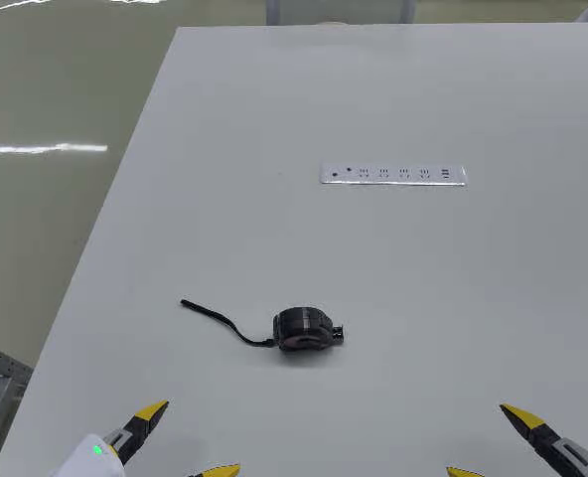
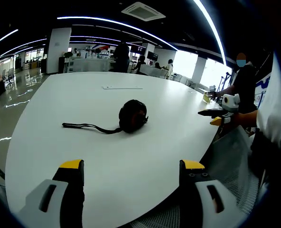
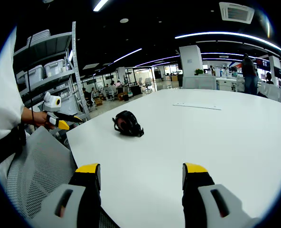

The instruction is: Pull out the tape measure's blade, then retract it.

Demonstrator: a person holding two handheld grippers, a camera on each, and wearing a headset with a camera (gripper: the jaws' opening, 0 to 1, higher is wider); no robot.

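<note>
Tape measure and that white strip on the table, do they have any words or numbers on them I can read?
No text here can be read.
Tape measure: dark case, no label or number that can be made out.
Strip: small dark marks along it, too small to read.

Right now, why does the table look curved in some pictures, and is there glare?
Head view: table straight, glare streaks on the floor. Left gripper view and right gripper view: fisheye lenses bow the table; ceiling light strips burn bright; tape measure looks sharp.
</note>
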